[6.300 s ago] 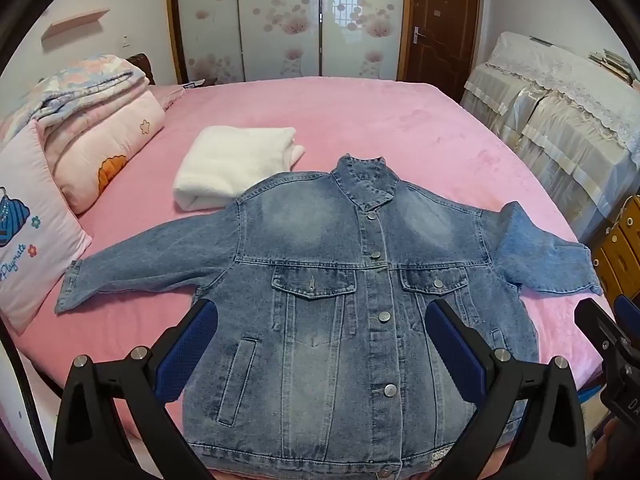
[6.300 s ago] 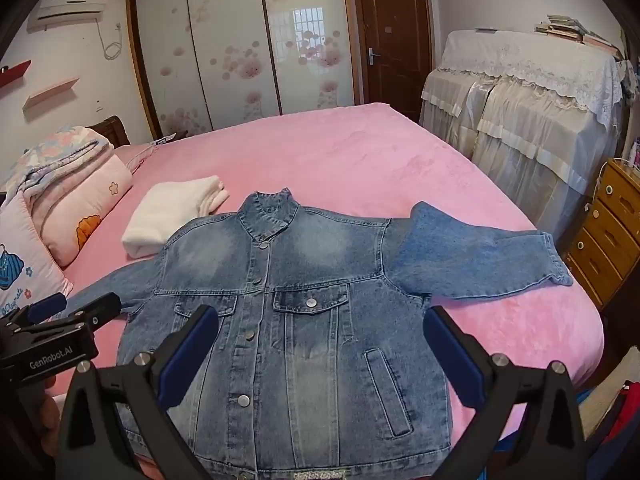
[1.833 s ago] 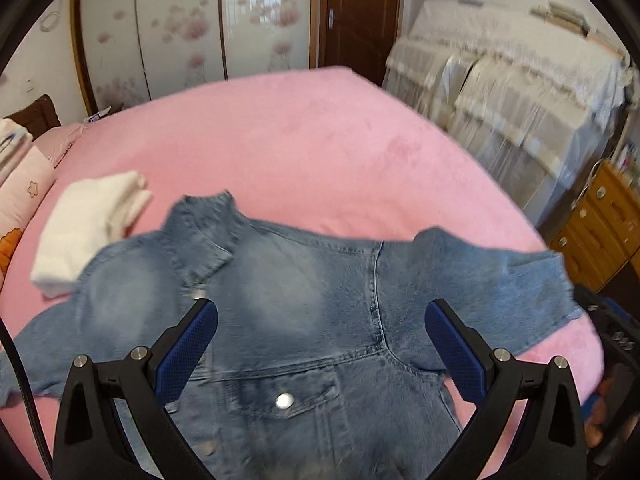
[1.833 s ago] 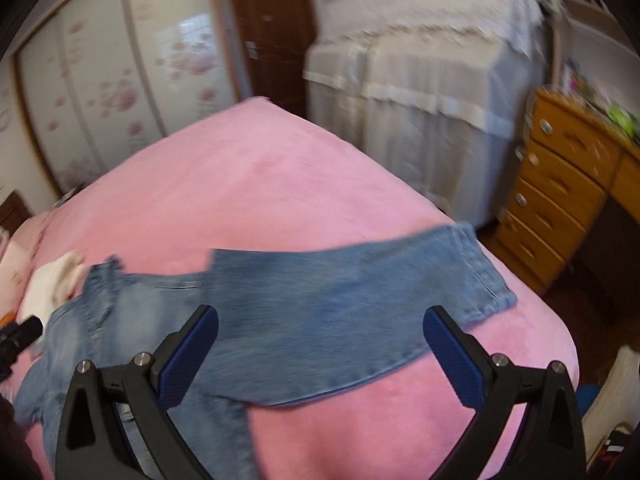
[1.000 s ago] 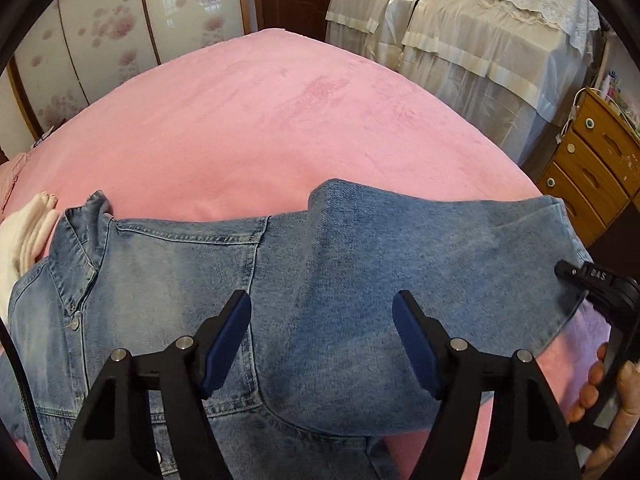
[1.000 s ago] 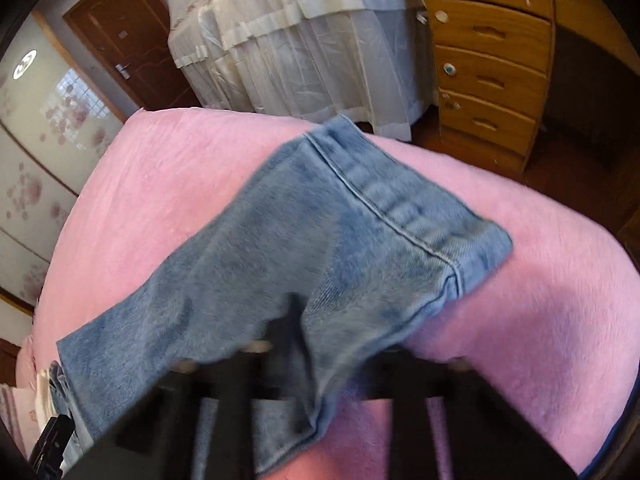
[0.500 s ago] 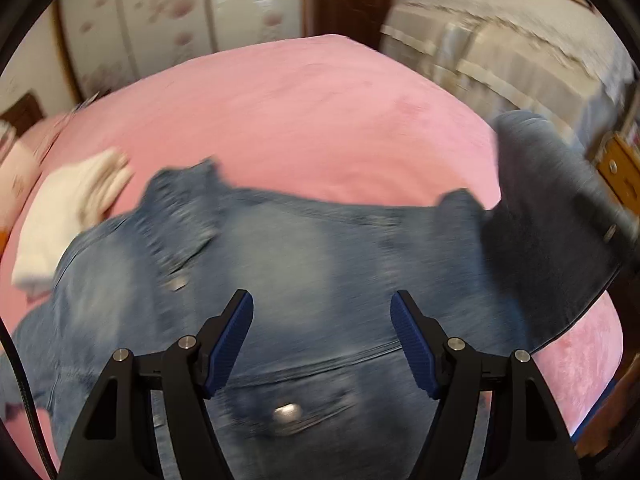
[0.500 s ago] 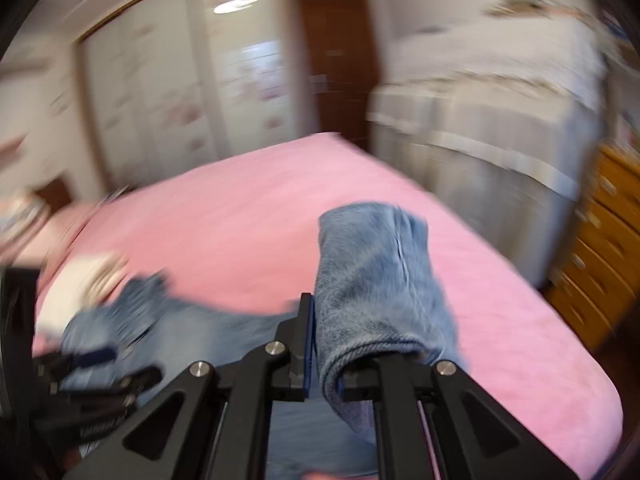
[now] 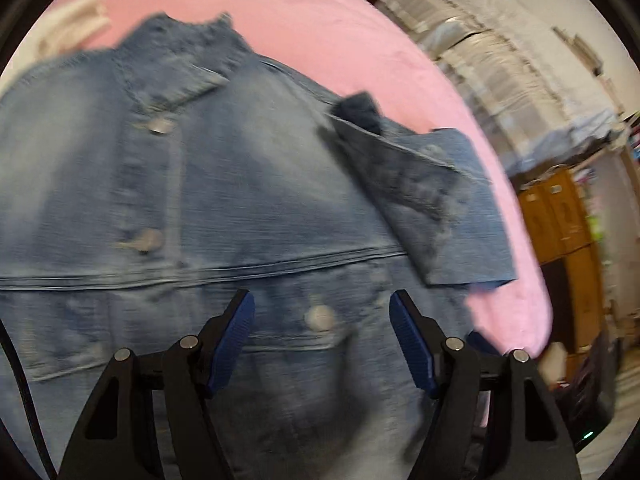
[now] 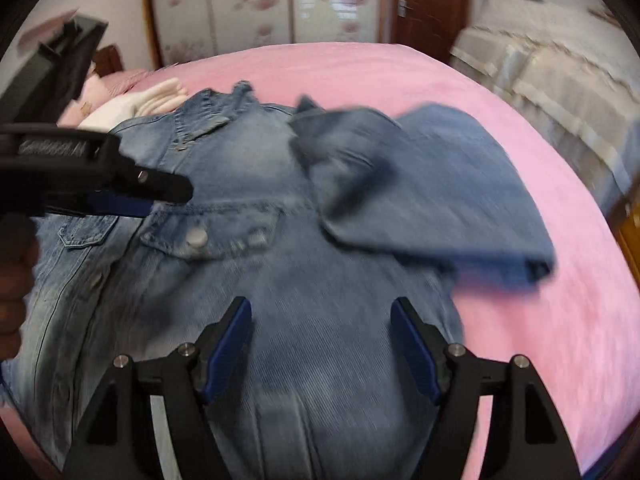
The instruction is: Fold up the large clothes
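Legible markings: one blurred brand mark only.
Pale lettering along the black body of the left gripper (image 10: 132,192), right wrist view; too smeared to read with certainty. Nothing else legible.

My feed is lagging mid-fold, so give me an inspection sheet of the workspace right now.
Surface: pink bed, bare on its right side.
Job's things: denim jacket front-up, buttoned; one sleeve folded across its chest.
Clutter: white folded garment beyond the collar.
Grippers: left hand-held gripper open, empty, over the chest pocket; right hand-held gripper open, empty, over the jacket's lower half.
Cables: black cable at the left wrist view's edge.
Surroundings: wardrobe doors, brown door, cloth-draped furniture.
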{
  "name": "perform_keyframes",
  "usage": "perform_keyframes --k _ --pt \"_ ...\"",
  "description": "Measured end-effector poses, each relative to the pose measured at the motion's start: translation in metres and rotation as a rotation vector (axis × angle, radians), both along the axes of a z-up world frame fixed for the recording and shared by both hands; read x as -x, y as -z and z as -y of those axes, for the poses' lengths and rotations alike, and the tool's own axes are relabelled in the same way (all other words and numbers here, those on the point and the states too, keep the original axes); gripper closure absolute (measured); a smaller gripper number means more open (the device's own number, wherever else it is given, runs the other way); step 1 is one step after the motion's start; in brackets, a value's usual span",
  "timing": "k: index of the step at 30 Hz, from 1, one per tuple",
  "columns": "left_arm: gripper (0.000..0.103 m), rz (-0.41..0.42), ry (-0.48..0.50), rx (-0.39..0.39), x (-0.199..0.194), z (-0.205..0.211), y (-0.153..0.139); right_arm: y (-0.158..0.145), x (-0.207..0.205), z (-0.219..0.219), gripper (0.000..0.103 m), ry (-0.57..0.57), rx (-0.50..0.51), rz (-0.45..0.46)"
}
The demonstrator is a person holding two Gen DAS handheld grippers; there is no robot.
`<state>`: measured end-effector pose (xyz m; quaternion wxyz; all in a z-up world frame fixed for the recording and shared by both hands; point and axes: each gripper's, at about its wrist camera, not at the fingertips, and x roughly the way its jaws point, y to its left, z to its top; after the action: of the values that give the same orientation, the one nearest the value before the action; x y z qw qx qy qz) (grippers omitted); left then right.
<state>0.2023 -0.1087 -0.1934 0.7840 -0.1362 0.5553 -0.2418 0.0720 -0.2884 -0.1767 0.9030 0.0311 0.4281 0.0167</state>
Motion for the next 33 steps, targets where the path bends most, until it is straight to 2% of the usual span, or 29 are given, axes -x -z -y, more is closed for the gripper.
perform_keyframes --k 4,6,8,12,16,19,20,21,23,26,29,33 --pt "0.036 -0.019 0.018 0.106 -0.007 0.025 0.003 0.012 0.016 0.024 0.03 0.076 -0.07 -0.009" --pt "0.036 -0.026 0.031 0.113 -0.011 0.042 0.0 0.016 0.015 0.029 0.03 0.095 -0.11 -0.016" --pt "0.036 -0.029 0.049 0.091 -0.019 0.06 -0.006 0.019 0.013 0.027 0.03 0.097 -0.1 -0.02" --pt "0.032 0.005 0.108 -0.043 -0.029 0.111 -0.027 0.026 0.018 0.023 0.03 0.102 -0.075 -0.01" --pt "0.027 0.057 0.126 -0.283 -0.039 0.162 -0.03 0.031 0.024 0.025 0.03 0.107 -0.096 0.001" --pt "0.027 0.011 0.079 -0.401 -0.054 0.176 -0.017 0.032 0.025 0.025 0.03 0.105 -0.095 0.006" --pt "0.031 -0.007 0.059 -0.412 -0.058 0.176 -0.014 0.032 0.025 0.025 0.03 0.105 -0.096 0.007" --pt "0.055 -0.028 0.036 -0.403 -0.065 0.173 -0.011 0.032 0.026 0.025 0.03 0.105 -0.099 0.008" --pt "0.086 -0.059 0.021 -0.372 -0.073 0.167 -0.01 0.033 0.029 0.026 0.03 0.105 -0.101 0.008" --pt "0.092 -0.018 0.019 -0.31 -0.081 0.149 -0.03 0.033 0.028 0.028 0.03 0.104 -0.103 0.003" --pt "0.092 0.102 0.0 -0.275 -0.083 0.124 -0.075 0.028 0.025 0.03 0.03 0.104 -0.112 -0.019" --pt "0.092 0.275 -0.086 -0.155 -0.072 0.057 -0.138 0.017 0.024 0.037 0.03 0.115 -0.157 -0.036"
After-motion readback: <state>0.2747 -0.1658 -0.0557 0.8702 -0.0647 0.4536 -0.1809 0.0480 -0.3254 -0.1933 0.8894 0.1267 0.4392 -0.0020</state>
